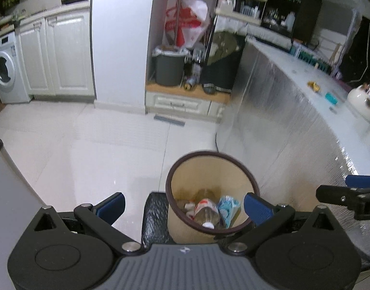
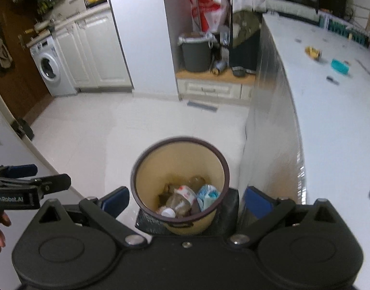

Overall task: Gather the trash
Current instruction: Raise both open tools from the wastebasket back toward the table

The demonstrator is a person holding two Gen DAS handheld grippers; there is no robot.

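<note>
Below, line by line:

Left gripper: the black left gripper with blue pads [image 1: 183, 207] sits at the bottom of the left wrist view, fingers spread wide with nothing between them; it also shows at the left edge of the right wrist view [image 2: 28, 176].

Right gripper: the black right gripper with blue pads [image 2: 186, 201] fills the bottom of the right wrist view, fingers likewise spread wide and holding nothing; its tip pokes in at the right edge of the left wrist view [image 1: 349, 188].

Bin: the round beige waste bin with a dark brown rim [image 1: 251, 177] [image 2: 223, 162] stands on the white tiled floor [image 1: 88, 149], lower centre of both views, just beside the silver foil-faced counter side [image 1: 269, 111].

Trash in bin: a clear plastic bottle with a white cap and red-white label [image 1: 206, 211] [image 2: 177, 201] lies in the bin, touching a crumpled light blue wrapper [image 1: 227, 207] [image 2: 207, 193].

Counter top: on the white counter top [image 2: 329, 111], upper right of the frame, lie a yellow scrap [image 2: 312, 52] and a teal object [image 2: 339, 66], well apart from the bin.

Background: a white washing machine [image 1: 3, 72] at the left; a dark grey bucket [image 1: 169, 67] upper centre.

Person: fingers of a hand [image 2: 0, 229] show at the left edge.
</note>
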